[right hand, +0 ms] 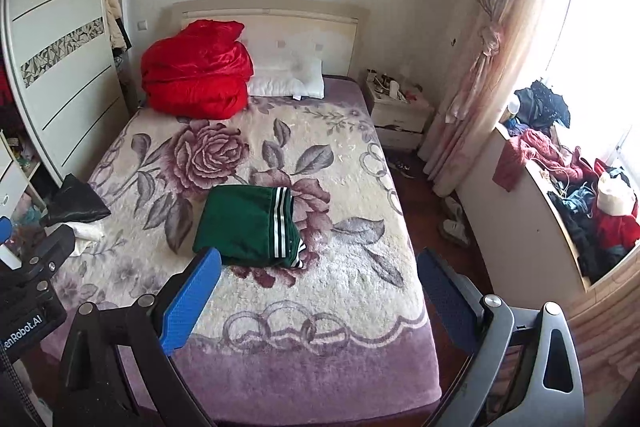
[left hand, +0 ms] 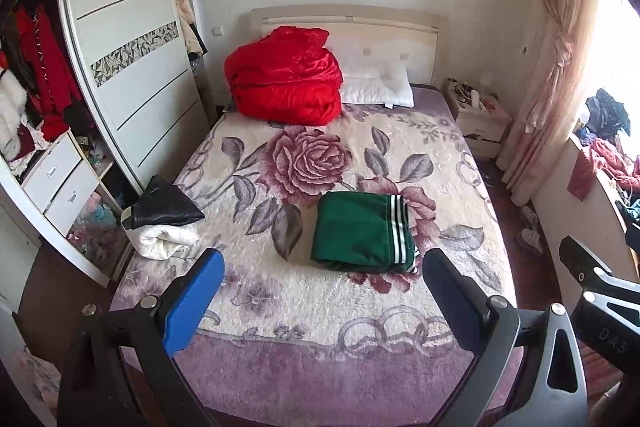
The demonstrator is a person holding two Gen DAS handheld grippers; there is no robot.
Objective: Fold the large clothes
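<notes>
The green striped garment (left hand: 362, 237) lay folded into a compact rectangle on the floral blanket (left hand: 304, 291), toward the foot of the bed from the large printed rose (left hand: 310, 157) and overlapping a second rose, its white-striped edge facing the side of the bed nearest the nightstand (left hand: 478, 117). Both tools were held back from the garment, above the foot of the bed. The left gripper (left hand: 324, 291) stood with its jaws spread wide and nothing between them; the right gripper (right hand: 320, 291) stood likewise wide and empty, its blue pad (right hand: 192, 297) seen just in front of the garment's near corner without touching it. The fold on this item appeared complete. A black garment (left hand: 166, 205) resting on a cream bundle (left hand: 160, 241) lay well apart from the green garment, at the bed edge nearest the wardrobe (left hand: 132, 67), and was judged the likely next workpiece. For that step, the item should be drawn onto open blanket clear of the green garment, spread flat, then gripped at two matching corners with equal tension. The red quilt (left hand: 284, 79) and white pillow (left hand: 378, 85) lay beyond the green garment at the headboard, out of the working area.
</notes>
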